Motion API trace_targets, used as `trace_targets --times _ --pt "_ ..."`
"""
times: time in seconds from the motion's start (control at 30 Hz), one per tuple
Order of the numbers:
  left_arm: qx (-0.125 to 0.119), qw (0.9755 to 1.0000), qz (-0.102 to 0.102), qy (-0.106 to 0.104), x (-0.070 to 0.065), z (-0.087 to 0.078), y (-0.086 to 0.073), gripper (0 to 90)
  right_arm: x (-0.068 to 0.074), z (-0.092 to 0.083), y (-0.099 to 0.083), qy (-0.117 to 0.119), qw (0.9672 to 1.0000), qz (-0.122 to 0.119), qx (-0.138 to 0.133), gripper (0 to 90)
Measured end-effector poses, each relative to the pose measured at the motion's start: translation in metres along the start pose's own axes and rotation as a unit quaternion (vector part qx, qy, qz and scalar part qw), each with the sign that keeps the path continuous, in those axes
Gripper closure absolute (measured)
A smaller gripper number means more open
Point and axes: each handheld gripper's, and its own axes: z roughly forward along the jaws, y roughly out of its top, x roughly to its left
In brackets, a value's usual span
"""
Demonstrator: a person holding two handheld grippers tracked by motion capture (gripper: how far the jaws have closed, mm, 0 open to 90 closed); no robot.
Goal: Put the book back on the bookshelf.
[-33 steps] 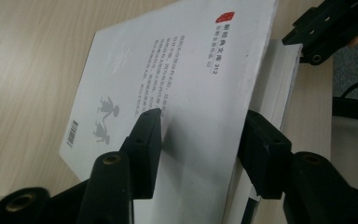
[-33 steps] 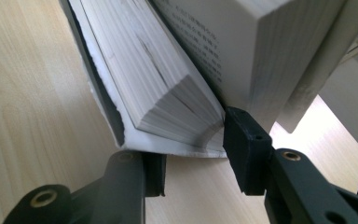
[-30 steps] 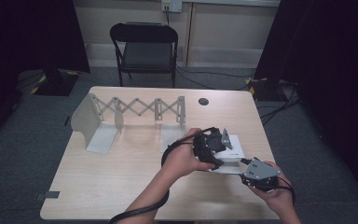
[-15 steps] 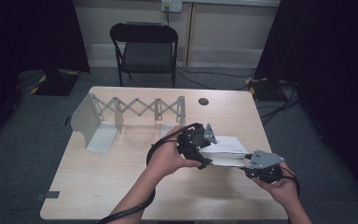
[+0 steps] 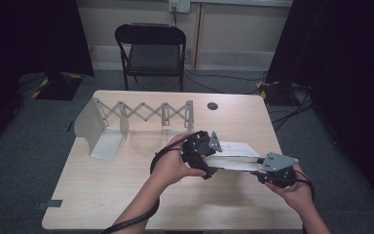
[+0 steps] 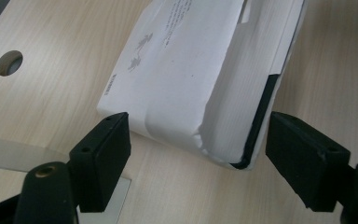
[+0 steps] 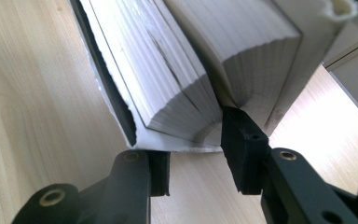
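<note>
The book (image 5: 233,157) lies on the near right part of the table (image 5: 102,195), between the two hands; it is thick, wrapped in a white paper cover with small dark print and a torn lower edge, and a black board shows beneath. The right gripper (image 5: 263,171) is clamped on a wad of its pages at the near end. The left gripper (image 5: 209,168) has just been opening, its jaws wide on either side of the book's corner without touching it.
</note>
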Motion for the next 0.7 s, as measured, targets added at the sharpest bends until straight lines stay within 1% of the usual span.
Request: trace_targets --times 0.1,0.4,0.43,0.47,0.6,0.63,0.67,0.7 --pt "0.002 1.0000 0.003 0.007 0.000 0.002 0.001 21.6 0.000 0.000 0.000 0.001 1.0000 0.000 -0.001 64.4" --pt "-0.002 0.9999 0.006 0.008 0.002 0.014 0.004 20.2 -0.003 0.000 0.000 0.006 1.0000 0.004 0.000 64.4" --pt "0.001 1.0000 0.006 0.008 0.002 0.015 0.004 20.3 -0.004 0.000 0.000 0.006 1.0000 0.004 -0.001 64.4" --pt "0.005 0.9999 0.010 0.008 0.002 0.017 0.005 20.3 -0.004 0.000 0.000 0.006 1.0000 0.004 -0.001 64.3" --pt "0.005 0.9999 0.010 0.012 0.003 0.023 0.006 20.2 -0.005 0.000 0.001 0.010 0.9999 0.010 0.000 64.3" --pt "0.001 0.9999 0.009 0.014 0.004 0.025 0.006 20.2 -0.005 0.000 0.001 0.010 0.9999 0.010 -0.001 64.2" --pt "0.000 0.9999 0.011 0.010 0.004 0.027 0.006 19.7 -0.006 0.000 0.001 0.010 0.9999 0.011 -0.001 64.2" --pt "0.002 0.9997 0.018 0.014 0.004 0.029 0.006 19.6 -0.007 0.000 0.001 0.011 0.9999 0.011 -0.001 64.2"
